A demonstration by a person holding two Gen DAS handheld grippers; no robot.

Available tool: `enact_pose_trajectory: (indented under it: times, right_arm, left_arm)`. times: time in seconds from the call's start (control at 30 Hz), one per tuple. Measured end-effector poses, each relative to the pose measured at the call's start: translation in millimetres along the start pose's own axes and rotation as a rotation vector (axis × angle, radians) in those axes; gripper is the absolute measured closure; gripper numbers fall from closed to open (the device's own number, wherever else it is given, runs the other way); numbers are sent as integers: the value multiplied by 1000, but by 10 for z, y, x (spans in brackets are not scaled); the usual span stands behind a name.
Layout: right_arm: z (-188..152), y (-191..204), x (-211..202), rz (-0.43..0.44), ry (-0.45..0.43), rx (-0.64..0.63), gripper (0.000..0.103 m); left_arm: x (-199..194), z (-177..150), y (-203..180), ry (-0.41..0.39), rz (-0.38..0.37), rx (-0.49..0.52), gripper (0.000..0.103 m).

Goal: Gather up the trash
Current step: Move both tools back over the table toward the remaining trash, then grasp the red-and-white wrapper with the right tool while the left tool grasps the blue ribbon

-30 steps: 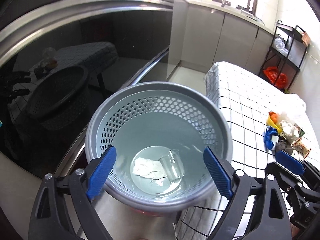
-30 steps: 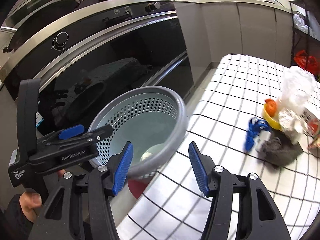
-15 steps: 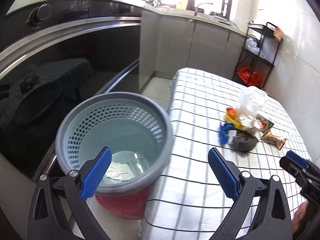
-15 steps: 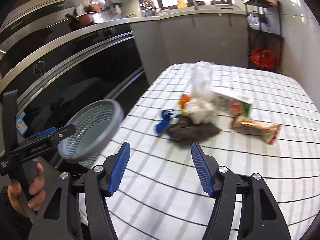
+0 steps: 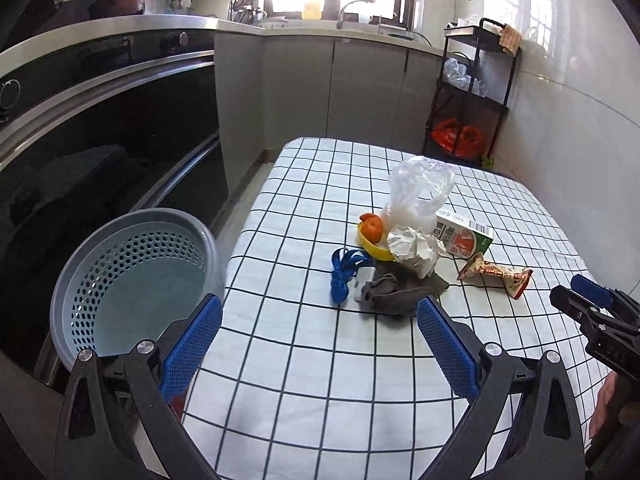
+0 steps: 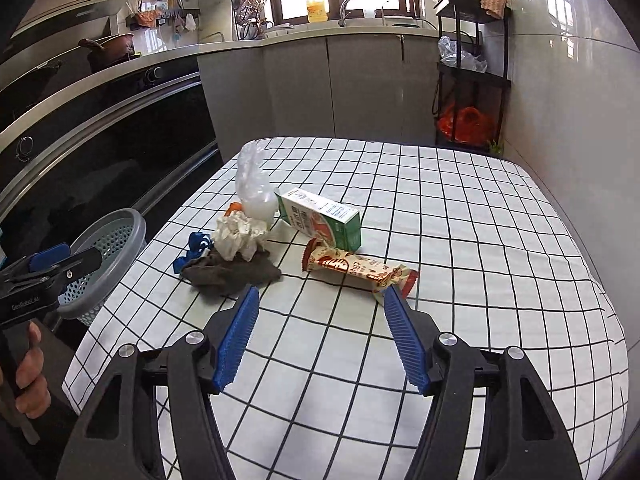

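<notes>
Tongs: my left gripper (image 5: 318,338) and right gripper (image 6: 322,338) both spread, empty.
Change: swung from perforated grey plastic basket (image 5: 120,280) to trash on checked tablecloth (image 6: 440,240).

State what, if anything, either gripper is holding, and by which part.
Nothing is held. The left gripper and right gripper both hang above the checked tablecloth with empty jaws.

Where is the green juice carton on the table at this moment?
In the right wrist view the green juice carton lies on its side near the middle of the checked tablecloth, between the clear plastic bag and the snack wrapper.
</notes>
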State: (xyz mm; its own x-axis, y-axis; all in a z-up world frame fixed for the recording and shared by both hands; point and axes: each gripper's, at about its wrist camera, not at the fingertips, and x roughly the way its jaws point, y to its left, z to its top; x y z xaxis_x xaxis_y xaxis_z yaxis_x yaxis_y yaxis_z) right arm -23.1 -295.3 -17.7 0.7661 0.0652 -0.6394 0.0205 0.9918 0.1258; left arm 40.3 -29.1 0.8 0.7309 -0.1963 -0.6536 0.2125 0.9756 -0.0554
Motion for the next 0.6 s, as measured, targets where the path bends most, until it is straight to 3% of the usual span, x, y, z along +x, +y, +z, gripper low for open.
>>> enact_pose_trajectory:
  times: [0.3, 0.6]
  right_arm:
    - [150, -141, 386, 28, 32, -57, 41]
    - [175, -130, 792, -13, 108, -143, 41]
  left_arm:
    - [417, 78, -275, 26, 22, 24, 7]
    - [731, -2, -321, 91, 39, 38, 7]
